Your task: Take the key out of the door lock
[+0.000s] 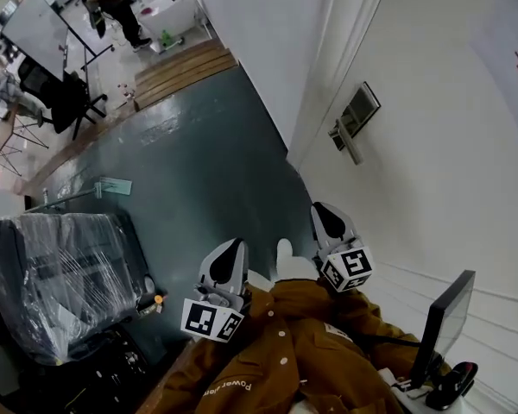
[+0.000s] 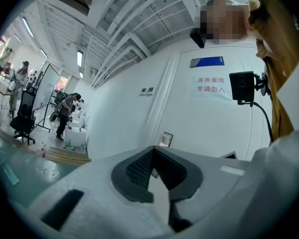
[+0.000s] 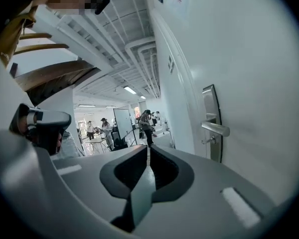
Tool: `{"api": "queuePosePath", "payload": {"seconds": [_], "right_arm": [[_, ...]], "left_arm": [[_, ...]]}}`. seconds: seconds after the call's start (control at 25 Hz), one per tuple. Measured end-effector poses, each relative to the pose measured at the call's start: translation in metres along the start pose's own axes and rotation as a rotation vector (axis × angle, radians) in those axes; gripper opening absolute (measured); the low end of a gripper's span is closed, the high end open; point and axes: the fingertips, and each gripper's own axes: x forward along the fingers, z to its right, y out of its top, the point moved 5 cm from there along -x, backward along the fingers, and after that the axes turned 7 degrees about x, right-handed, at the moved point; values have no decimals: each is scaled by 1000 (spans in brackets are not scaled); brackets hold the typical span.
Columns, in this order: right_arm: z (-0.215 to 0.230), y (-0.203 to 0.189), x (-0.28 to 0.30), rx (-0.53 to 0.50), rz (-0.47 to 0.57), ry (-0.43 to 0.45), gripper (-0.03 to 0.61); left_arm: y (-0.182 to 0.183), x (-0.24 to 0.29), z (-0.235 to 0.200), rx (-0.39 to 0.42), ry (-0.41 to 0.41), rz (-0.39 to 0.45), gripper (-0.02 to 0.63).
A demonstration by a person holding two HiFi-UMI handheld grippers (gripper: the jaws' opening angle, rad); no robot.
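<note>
Right gripper (image 3: 148,151) is clenched on nothing, and so is the left gripper (image 2: 153,151). Ahead and right of the right one, well apart, the door handle (image 3: 215,129) sticks out; what looks like the small key (image 3: 207,141) juts just below it. Probably light, stiff, slippery metal: pinch its flat head.

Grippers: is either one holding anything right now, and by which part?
Nothing is held: the left gripper and the right gripper are both shut and empty.
</note>
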Motion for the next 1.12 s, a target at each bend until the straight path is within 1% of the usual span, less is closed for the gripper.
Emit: {"api": "queuePosePath", "payload": {"seconds": [0.08, 0.12, 0.2, 0.28, 0.32, 0.36, 0.44, 0.52, 0.64, 0.76, 0.84, 0.96, 1.12], "right_arm": [[11, -1, 18, 24, 0, 26, 40], [16, -1, 28, 53, 7, 39, 54], [30, -1, 47, 169, 44, 55, 72], [51, -2, 67, 303, 94, 44, 78], [61, -4, 76, 346, 113, 36, 80], [68, -6, 84, 365, 125, 30, 80], [80, -10, 99, 369, 137, 17, 81], [93, -13, 109, 403, 167, 7, 95], [113, -15, 119, 528, 242, -2, 98], [138, -19, 125, 711, 339, -17, 100], [155, -23, 130, 814, 400, -31, 103], [174, -28, 137, 917, 473, -32, 129], [191, -29, 144, 1017, 555, -27, 134]], "left_arm": [[0, 16, -4, -11, -3, -2, 0], [3, 22, -7, -8, -7, -4, -1], [11, 33, -12, 7, -16, -4, -2], [18, 43, -18, 22, -28, -3, 0], [21, 47, -21, 31, -37, -6, 0], [23, 50, -23, 38, -46, -12, 0], [22, 54, -26, 45, -67, -27, 0], [19, 58, -29, 45, -85, -39, 0], [17, 60, -29, 46, -107, -49, 0], [19, 63, -26, 56, -127, -55, -2], [21, 64, -27, 63, -133, -62, 0], [20, 62, -31, 70, -122, -71, 0], [17, 51, -34, 71, -107, -82, 0]]}}
